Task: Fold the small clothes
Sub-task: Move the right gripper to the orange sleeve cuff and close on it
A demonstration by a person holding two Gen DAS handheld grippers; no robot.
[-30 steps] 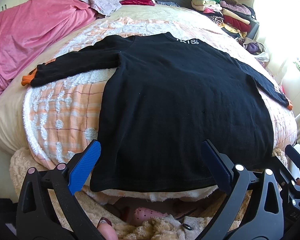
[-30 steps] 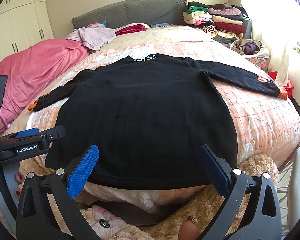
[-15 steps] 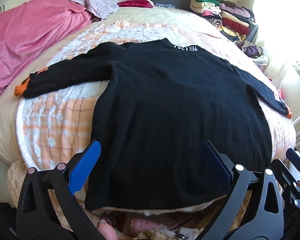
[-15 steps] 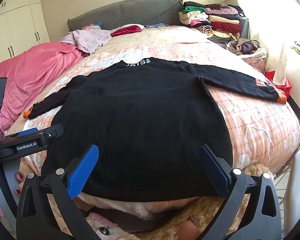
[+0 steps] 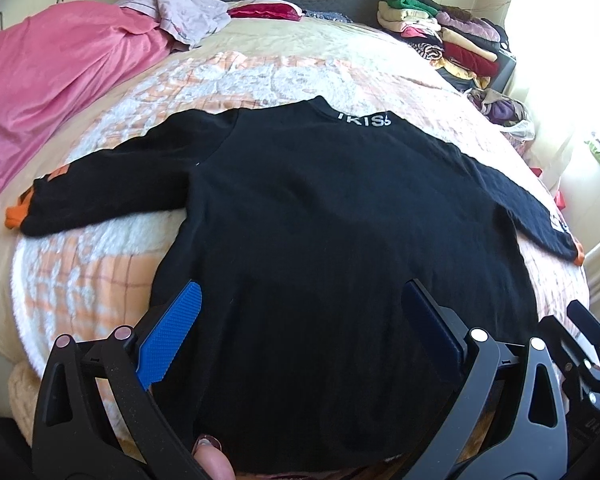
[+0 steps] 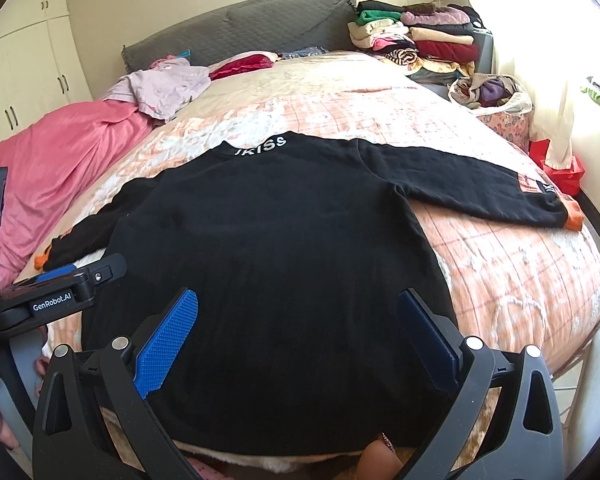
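Note:
A black long-sleeved top lies flat on the bed, back up, white letters at the collar, both sleeves spread out with orange cuffs. My left gripper hovers open over the top's lower left part, nothing between its blue pads. My right gripper is open over the lower middle of the top, near the hem. The left gripper's body shows at the left edge of the right wrist view.
The bed carries a peach and white blanket. A pink cover lies heaped on the left, a pale garment and a red one near the grey headboard. Stacked clothes and a bag sit at the back right.
Both grippers have moved forward and up over the top, so its hem has slid down toward the bottom of each view. The top itself has not moved; both grippers stay open.

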